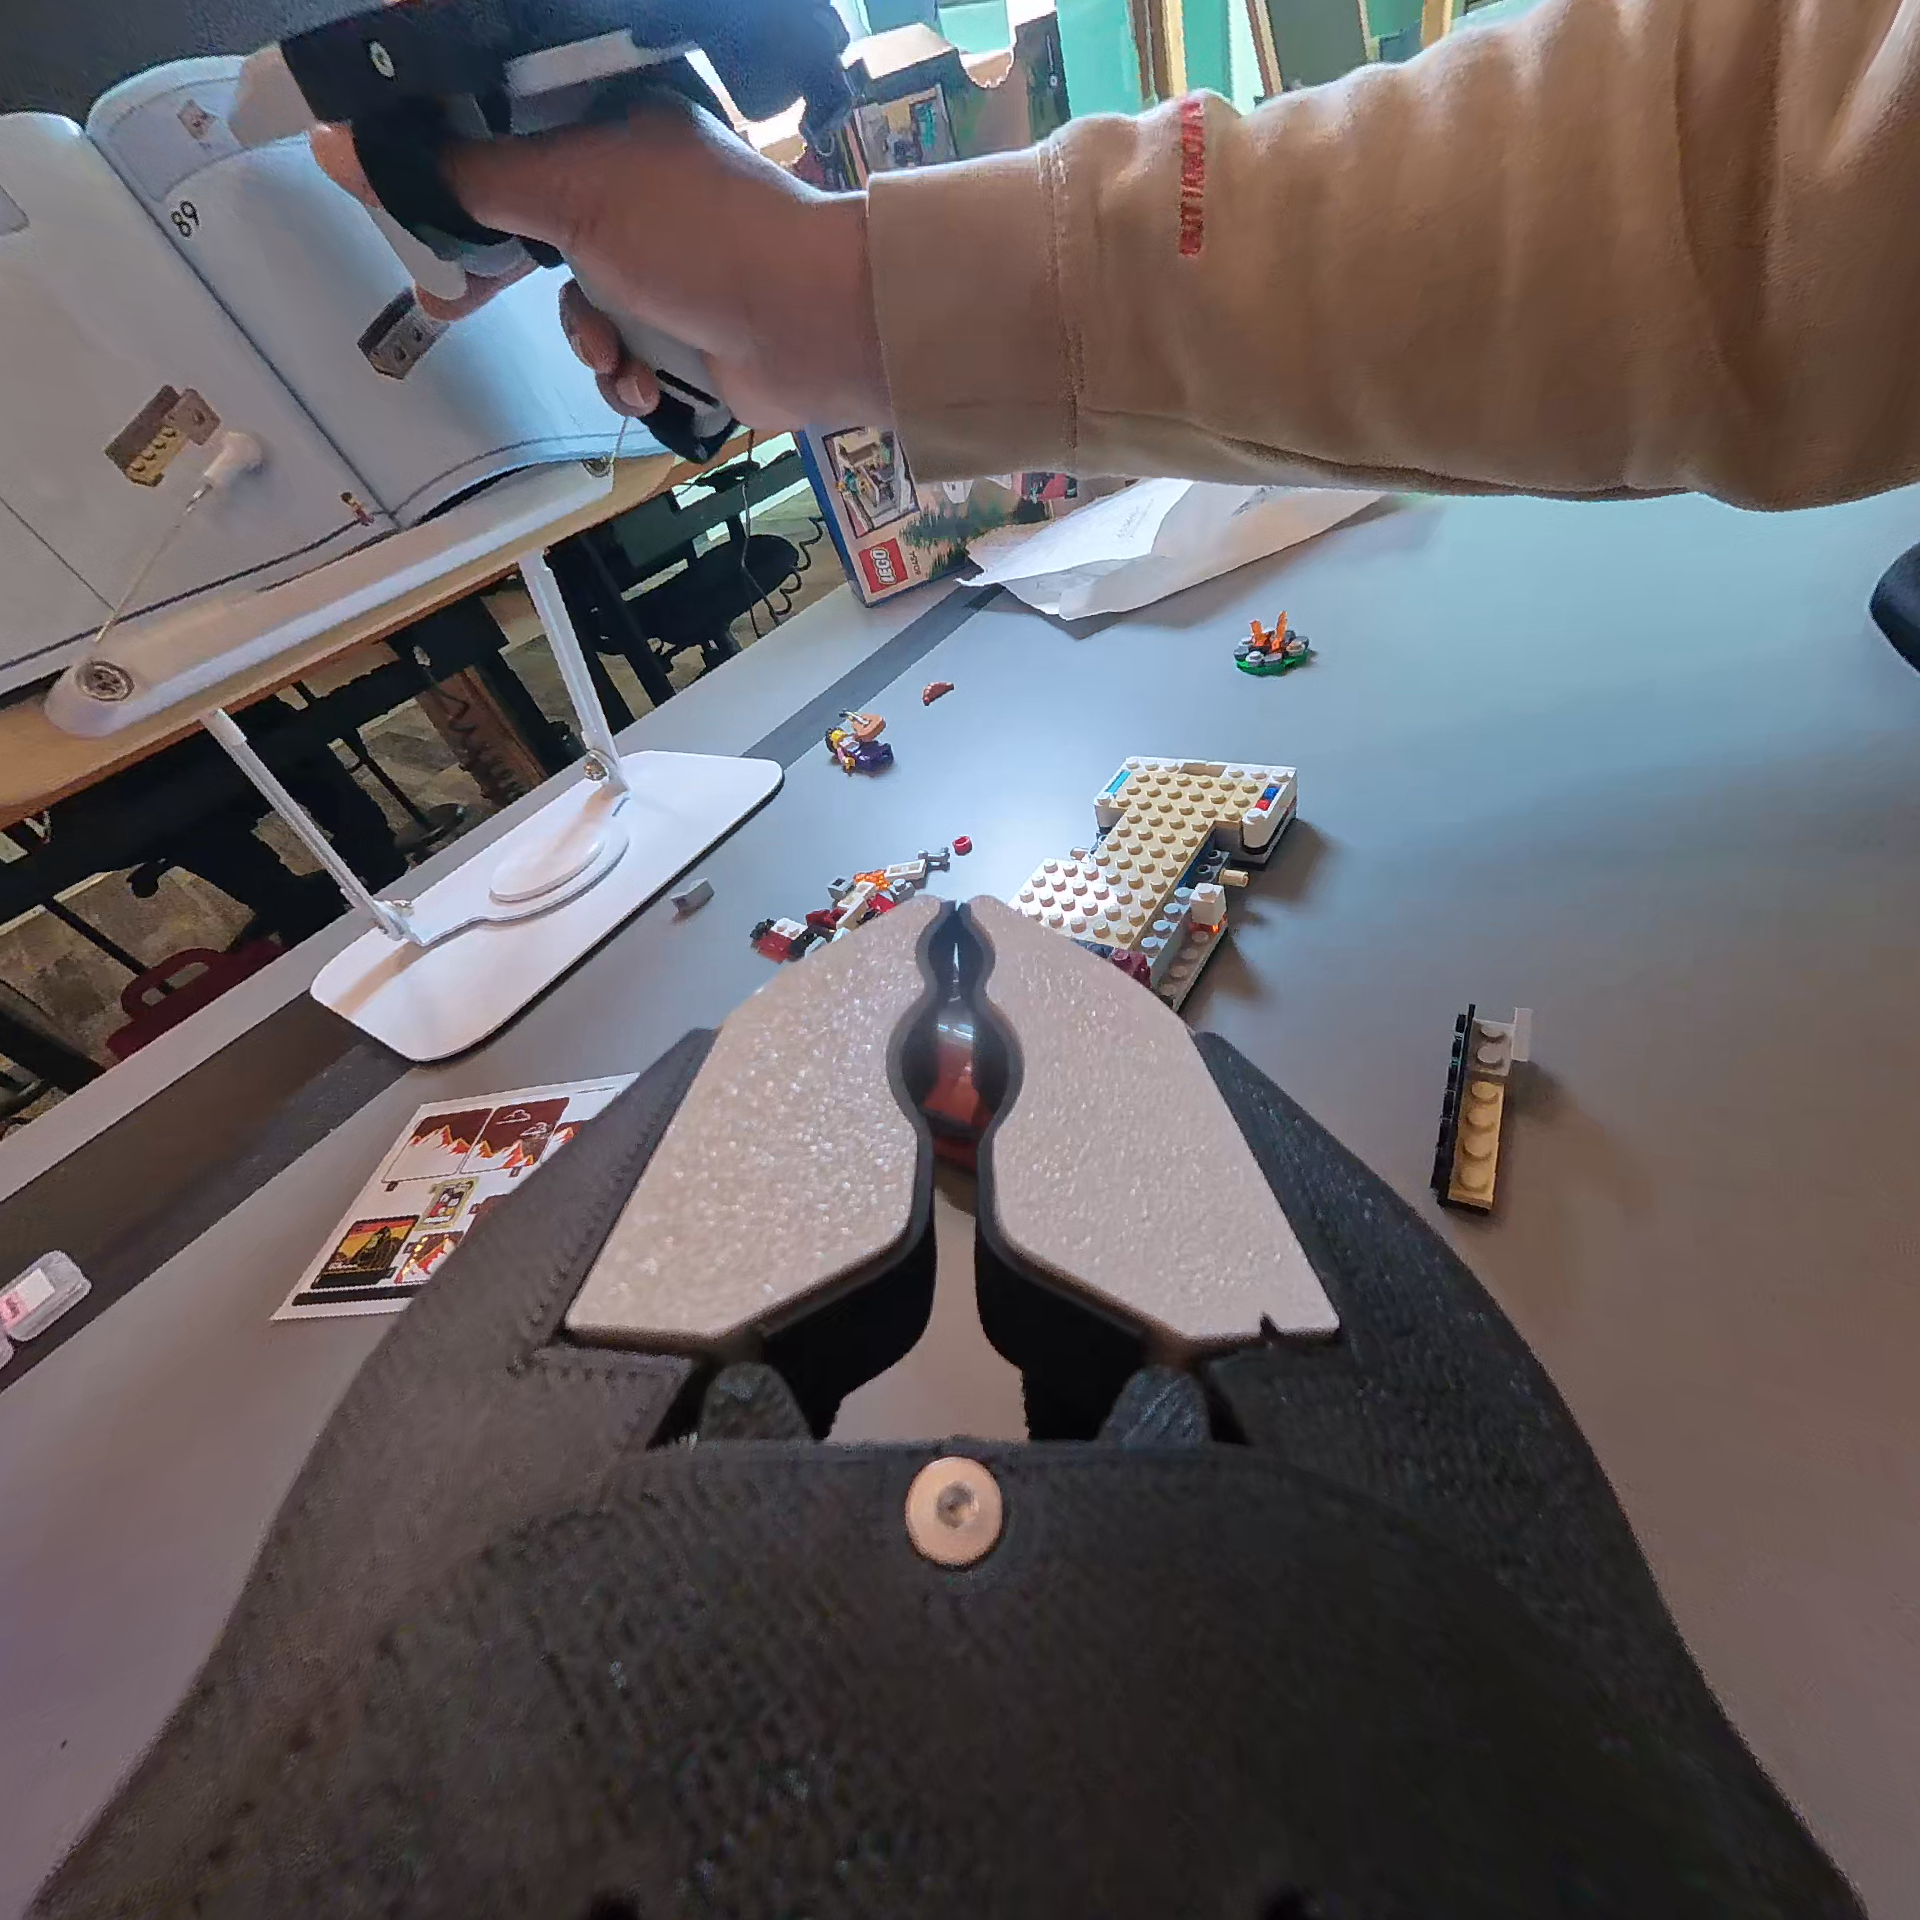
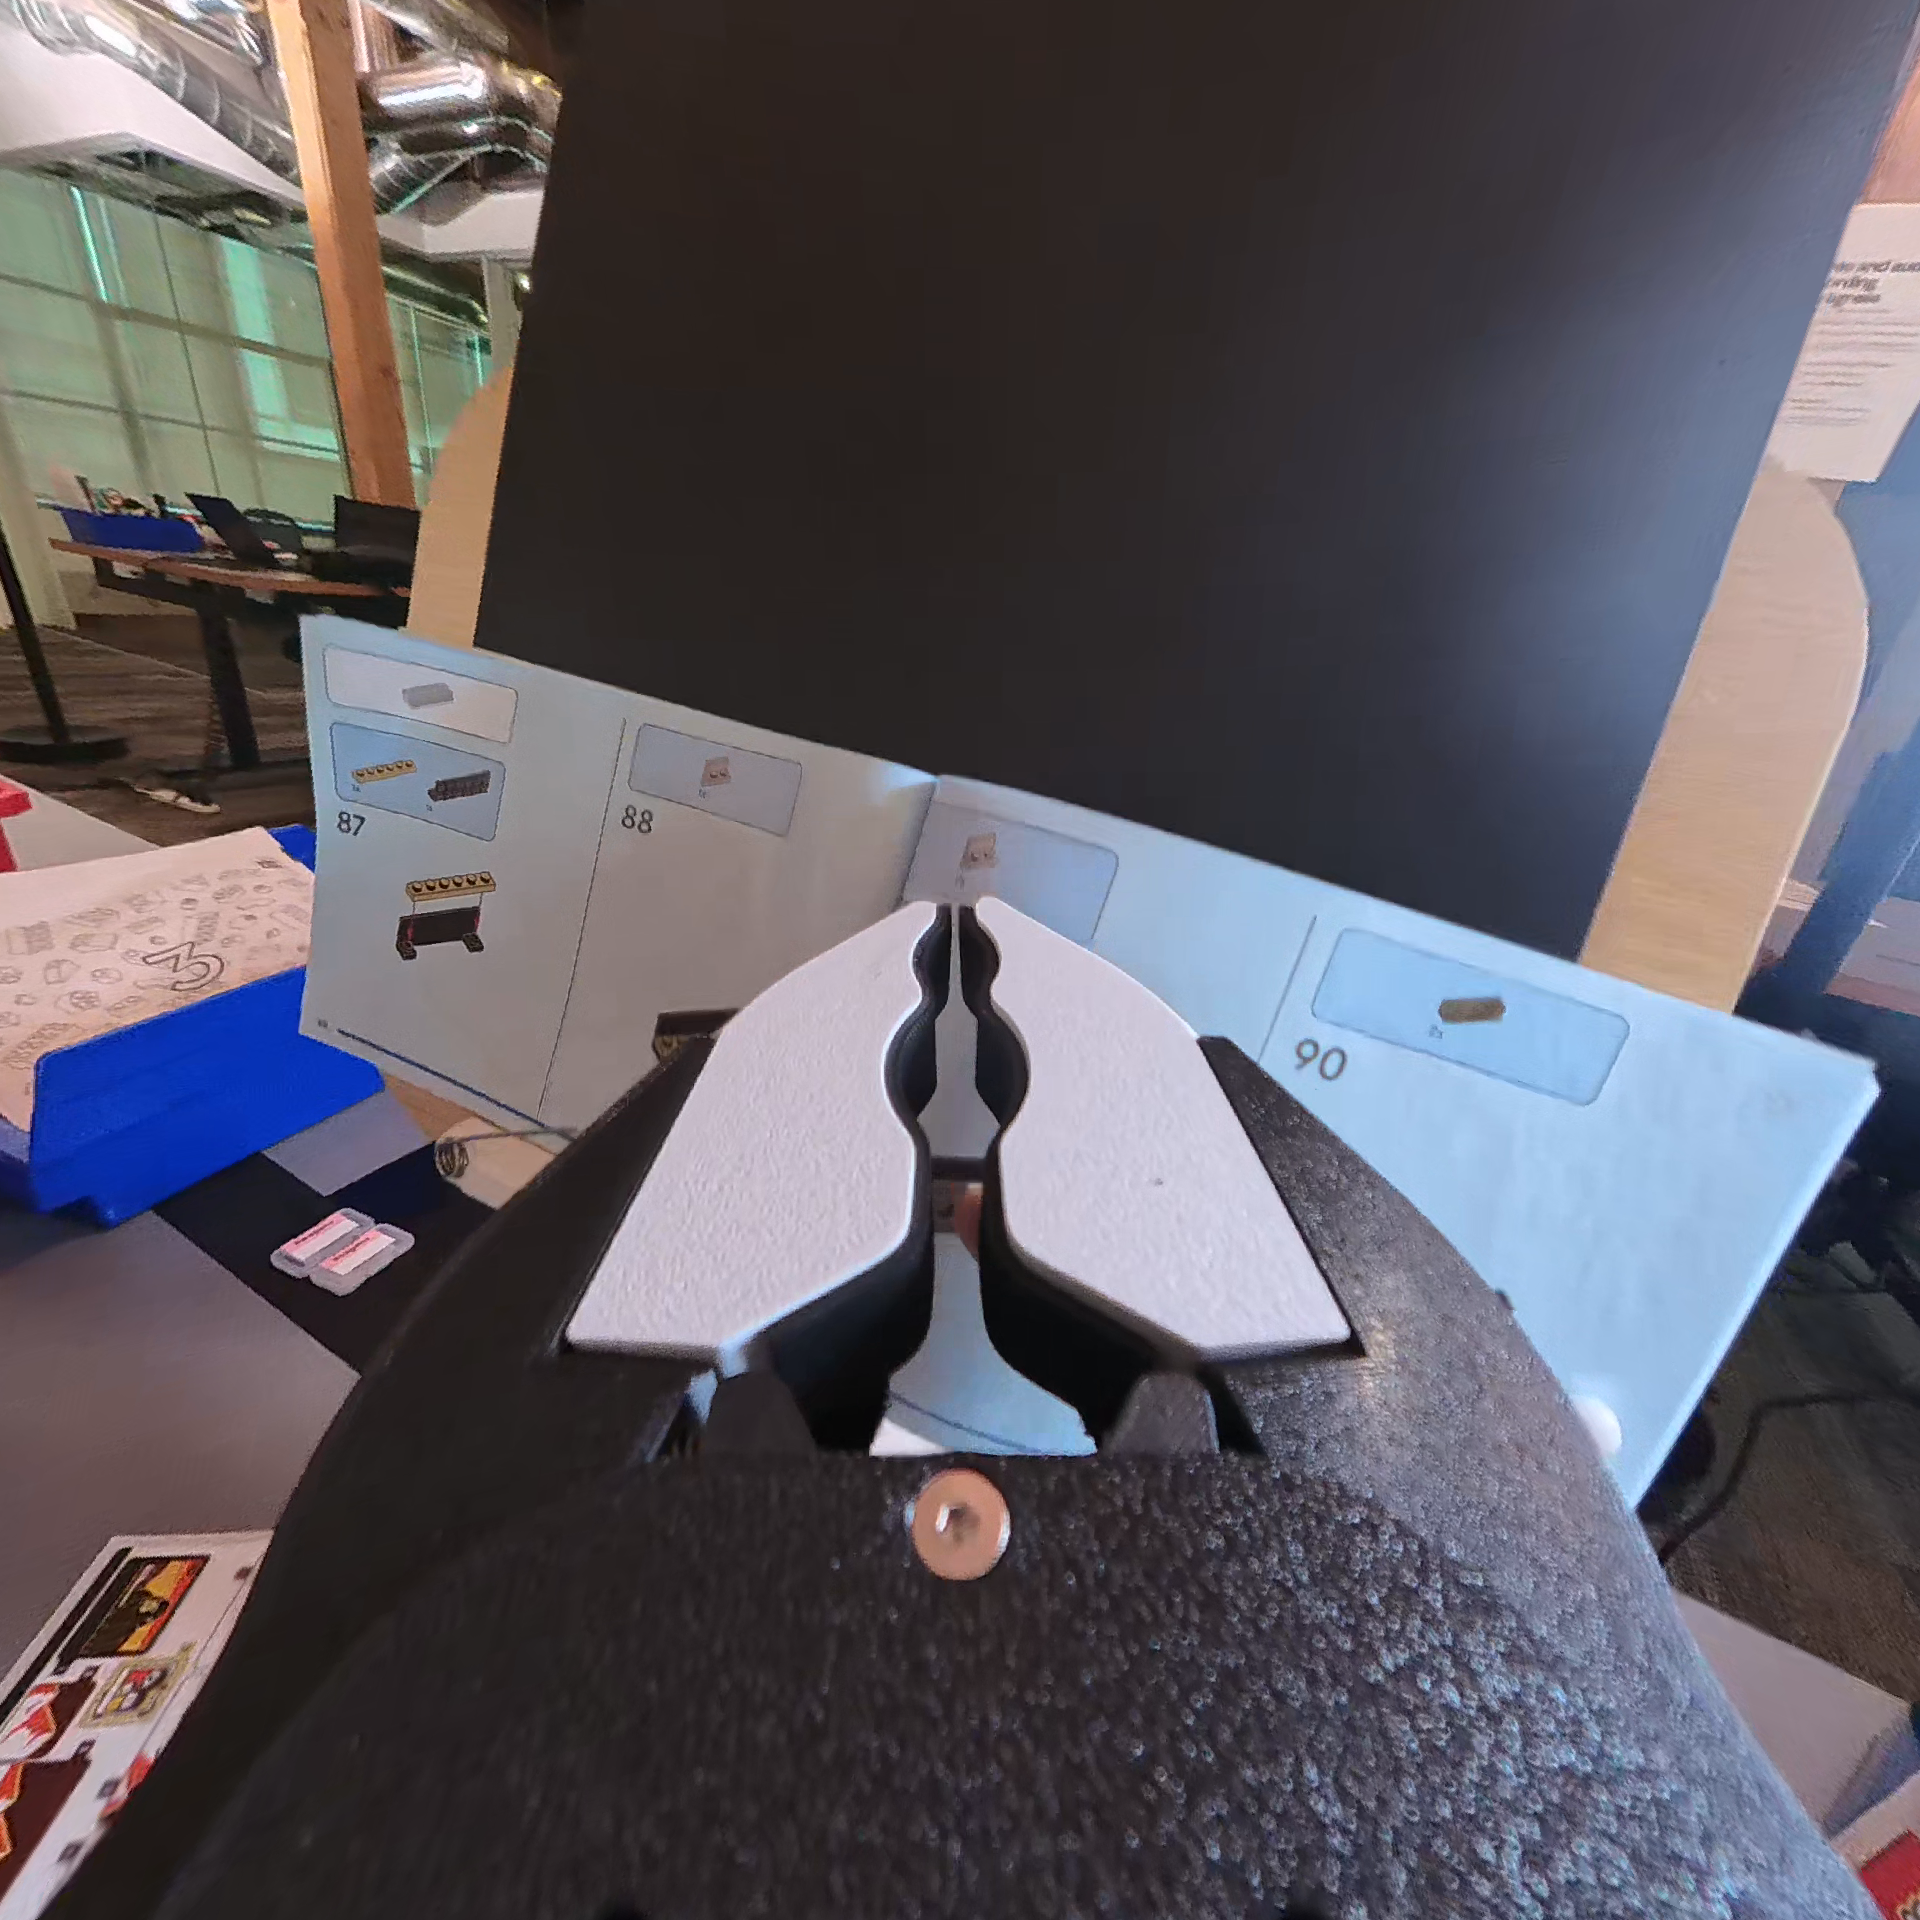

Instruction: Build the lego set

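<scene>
**A:** Left wrist view first. What do the jaws show?

**B:** The left gripper has its grey textured fingers brought together, tips meeting, nothing gripped at the tips. Through the rounded hollow behind the tips a reddish-brown shape shows; I cannot tell whether it is held or just lies on the grey tabletop below.

**A:** And around them?

**B:** Just beyond the tips to the right lies a tan and white studded brick assembly. Just beyond to the left is a small heap of loose red, white and grey bricks. Well to the right lies a narrow black and tan brick strip. To the left stands the white flat-based desk stand, and nearer the camera on the left a printed sticker sheet. High above the jaws, a hand in a beige sleeve grips the other gripper's handle.

**A:** Right wrist view?

**B:** The right gripper is closed too, white fingers together at the tips on nothing. Straight ahead stands an open pale-blue instruction booklet, with a large black panel behind it. Left of the jaws sits a blue plastic bin.
</scene>
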